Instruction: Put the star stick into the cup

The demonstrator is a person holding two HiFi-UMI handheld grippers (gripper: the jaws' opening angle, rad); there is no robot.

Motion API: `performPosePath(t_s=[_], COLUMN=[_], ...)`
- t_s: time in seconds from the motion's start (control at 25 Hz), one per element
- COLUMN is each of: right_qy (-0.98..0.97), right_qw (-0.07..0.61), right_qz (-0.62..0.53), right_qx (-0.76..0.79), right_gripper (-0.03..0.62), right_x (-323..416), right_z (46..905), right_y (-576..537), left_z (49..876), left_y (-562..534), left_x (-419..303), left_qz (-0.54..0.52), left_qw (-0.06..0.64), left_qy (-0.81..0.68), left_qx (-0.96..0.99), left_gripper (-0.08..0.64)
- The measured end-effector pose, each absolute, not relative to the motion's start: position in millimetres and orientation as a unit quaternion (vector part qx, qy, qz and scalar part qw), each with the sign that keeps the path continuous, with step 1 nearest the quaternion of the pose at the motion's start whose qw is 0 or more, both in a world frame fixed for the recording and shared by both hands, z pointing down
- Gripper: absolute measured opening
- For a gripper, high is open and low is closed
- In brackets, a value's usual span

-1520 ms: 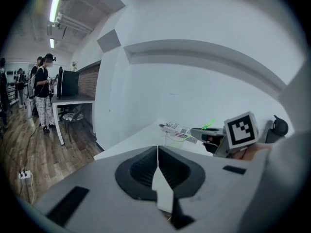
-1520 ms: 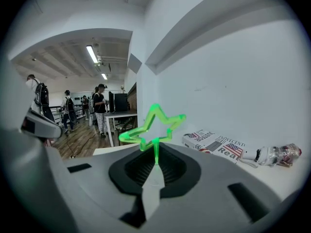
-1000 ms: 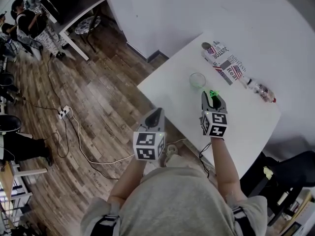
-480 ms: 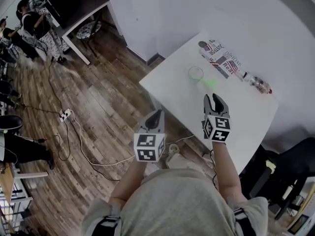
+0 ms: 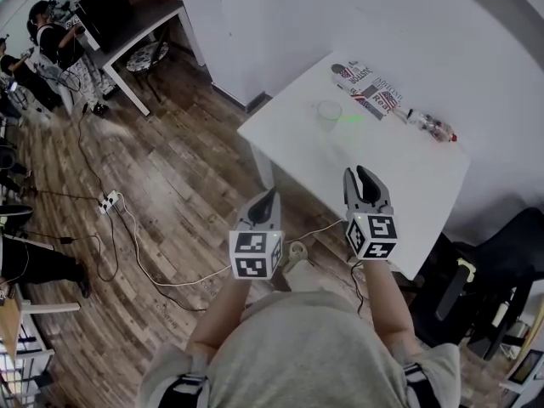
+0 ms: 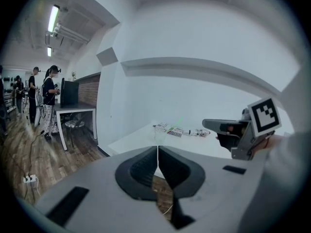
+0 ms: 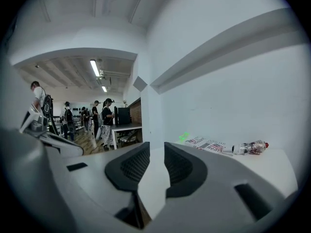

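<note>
A clear cup [image 5: 327, 113] stands near the far left of the white table [image 5: 399, 177]. The green star stick [image 5: 353, 118] shows as a bright green smear just right of the cup; whether its stem rests in the cup I cannot tell. It also glows in the left gripper view [image 6: 179, 122] and the right gripper view [image 7: 183, 137]. My right gripper [image 5: 364, 175] hovers over the table's near part, well short of the cup. Its jaws are closing with nothing between them. My left gripper [image 5: 270, 195] hangs shut and empty over the floor, off the table's left edge.
Flag-printed papers [image 5: 367, 92] and a plastic bottle [image 5: 429, 127] lie along the table's far side. A black chair [image 5: 497, 283] stands at the right. A cable and a power strip [image 5: 109, 199] lie on the wooden floor. People stand by a desk [image 5: 127, 24] at the far left.
The right gripper let go of the green star stick by the cup and drew back toward me. The left gripper stayed shut in about the same place.
</note>
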State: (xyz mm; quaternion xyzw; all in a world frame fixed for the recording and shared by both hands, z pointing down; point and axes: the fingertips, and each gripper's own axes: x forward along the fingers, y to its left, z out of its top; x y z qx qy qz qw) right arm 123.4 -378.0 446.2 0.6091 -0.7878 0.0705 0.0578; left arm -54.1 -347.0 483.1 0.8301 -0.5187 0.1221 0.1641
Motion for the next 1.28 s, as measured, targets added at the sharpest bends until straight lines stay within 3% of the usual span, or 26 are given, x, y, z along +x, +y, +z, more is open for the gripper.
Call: performPosePath(t_s=[0.28, 0.8, 1.28], right_qy=[-0.799, -0.812, -0.811], right_qw=[0.032, 0.019, 0.009], right_qz=[0.054, 0.052, 0.045], right_qx=[0.598, 0.581, 0.584], right_gripper=[-0.001, -0.003, -0.003], right_x=[102.6, 76.4, 72.2], right_z=[418.3, 410.9, 407.7], right_y=[-303.7, -195.9, -169.2], left_z=[483.0, 474.0, 466.5], left_y=[-286.7, -199.3, -178.3], left_x=[-61.9, -69.3, -71.7], left_qz=[0.12, 0.11, 0.102], left_qw=[0.164, 0.159, 0.145], left_qy=[-0.516, -0.514, -0.512], left_qx=[0.832, 0.836, 0.84], left_gripper=[0.009, 0.009, 0.009])
